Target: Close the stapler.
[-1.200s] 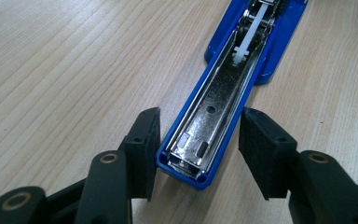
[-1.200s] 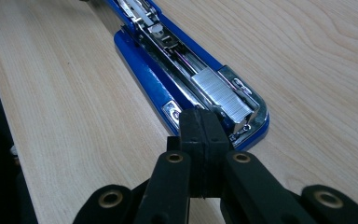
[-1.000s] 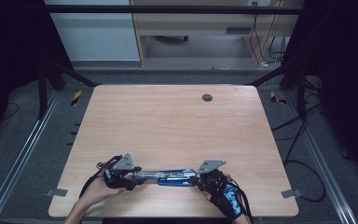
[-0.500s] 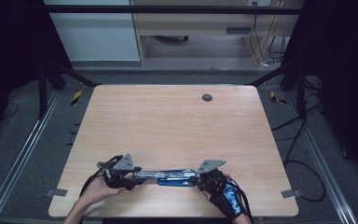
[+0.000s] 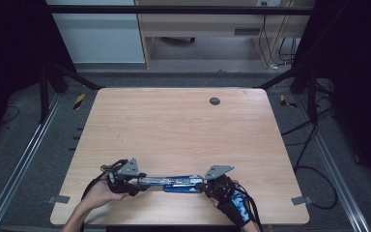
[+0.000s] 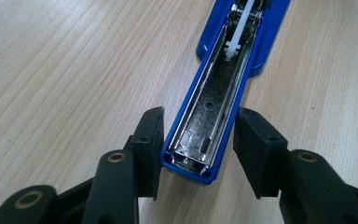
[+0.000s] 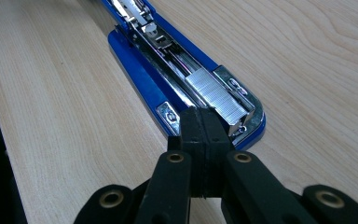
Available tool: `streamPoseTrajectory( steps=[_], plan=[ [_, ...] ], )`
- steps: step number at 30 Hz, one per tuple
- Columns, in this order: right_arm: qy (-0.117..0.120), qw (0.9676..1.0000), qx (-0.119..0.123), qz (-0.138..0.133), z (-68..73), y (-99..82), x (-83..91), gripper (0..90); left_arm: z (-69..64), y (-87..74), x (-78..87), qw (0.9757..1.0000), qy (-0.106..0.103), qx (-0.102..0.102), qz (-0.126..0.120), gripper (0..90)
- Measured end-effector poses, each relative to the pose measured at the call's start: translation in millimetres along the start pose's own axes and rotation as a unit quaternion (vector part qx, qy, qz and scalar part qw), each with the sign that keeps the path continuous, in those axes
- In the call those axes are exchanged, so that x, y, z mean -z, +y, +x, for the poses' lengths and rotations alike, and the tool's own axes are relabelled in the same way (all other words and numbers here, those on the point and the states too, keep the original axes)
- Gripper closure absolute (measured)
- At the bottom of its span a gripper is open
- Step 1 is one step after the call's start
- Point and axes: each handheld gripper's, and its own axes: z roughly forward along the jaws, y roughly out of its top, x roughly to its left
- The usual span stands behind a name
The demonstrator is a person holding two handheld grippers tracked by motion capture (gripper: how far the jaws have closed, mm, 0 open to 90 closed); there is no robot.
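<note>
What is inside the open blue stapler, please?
In the stapler, a strip of staples lies in the metal channel at the front end. The opened top arm holds a bare metal track and a white pusher. The shut right gripper covers the strip's near corner.

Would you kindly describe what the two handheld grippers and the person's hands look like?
Both the left gripper and the right gripper have matte black jaws with brass-coloured rivets and ribbed black pads. From above, each carries a grey three-cornered plate and a black cable. The right hand wears a black glove with blue patches; the left hand is bare, with no sleeve visible.
</note>
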Motion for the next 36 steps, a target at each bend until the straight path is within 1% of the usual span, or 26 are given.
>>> streamPoseTrajectory(
  steps=[2,3,5,10,16,18,21,22,23,24,25,26,27,28,29,30,33,36],
  plan=[
    [-0.001,1.0000,-0.001,0.001,0.2,0.1,0.0,90.0,0.1,3.0,2.9,1.0000,0.000,-0.004,0.000,54.3],
    [0.000,1.0000,-0.001,0.001,0.2,0.1,0.1,90.0,-0.1,4.8,4.4,1.0000,-0.001,-0.002,-0.003,54.3],
    [0.000,1.0000,0.000,0.000,0.1,0.0,0.0,90.0,0.5,7.1,6.5,1.0000,-0.001,-0.005,0.001,54.4],
    [-0.001,1.0000,-0.001,0.000,0.4,0.1,-0.1,90.0,0.7,9.1,7.5,0.9999,-0.004,-0.008,0.006,54.9],
    [-0.001,1.0000,0.000,0.000,0.3,0.2,-0.1,90.0,0.2,12.9,11.2,0.9998,-0.004,-0.018,0.007,55.6],
    [0.000,1.0000,0.002,0.000,-0.2,0.1,-0.1,90.0,0.2,14.5,13.4,0.9998,-0.006,-0.020,0.002,55.7],
    [0.001,1.0000,0.001,-0.001,0.1,0.2,-0.3,90.0,-0.8,16.9,15.3,0.9997,-0.004,-0.024,0.002,55.8],
    [0.001,1.0000,0.001,-0.001,0.1,0.2,-0.4,90.0,-0.4,17.6,16.5,0.9998,-0.006,-0.021,-0.002,55.9],
    [0.000,1.0000,0.000,0.000,0.2,0.2,-0.1,90.0,0.0,18.1,18.2,0.9998,-0.010,-0.013,-0.014,56.3],
    [0.000,1.0000,0.000,0.000,0.5,0.3,-0.1,90.0,1.5,18.9,20.9,0.9996,-0.014,-0.012,-0.020,57.0],
    [0.000,1.0000,0.000,0.001,0.5,0.3,0.0,90.0,0.6,19.9,21.3,0.9996,-0.014,-0.010,-0.024,57.5],
    [0.000,1.0000,0.000,0.001,0.5,0.3,-0.1,90.0,-0.9,22.7,20.8,0.9997,-0.007,-0.023,-0.009,57.4],
    [0.000,1.0000,-0.005,0.002,1.3,0.7,0.1,90.0,-1.6,23.3,20.4,0.9997,-0.004,-0.026,-0.005,56.9],
    [0.000,1.0000,-0.005,0.002,1.2,0.6,0.0,90.0,-2.0,24.0,19.8,0.9996,-0.003,-0.028,0.001,56.8],
    [0.001,1.0000,0.000,0.000,0.3,0.4,-0.2,90.0,-1.4,23.6,19.3,0.9997,-0.004,-0.025,0.001,56.7],
    [0.000,1.0000,-0.005,0.002,1.2,0.7,0.0,90.0,-0.3,22.8,19.2,0.9997,-0.007,-0.022,0.002,56.7],
    [0.000,1.0000,0.000,0.001,0.5,0.5,-0.3,90.0,1.0,20.5,18.3,0.9998,-0.012,-0.017,-0.003,56.7],
    [0.001,1.0000,0.002,0.000,0.0,0.4,-0.4,90.0,1.5,20.3,18.4,0.9998,-0.012,-0.017,-0.004,56.6]
  ],
)
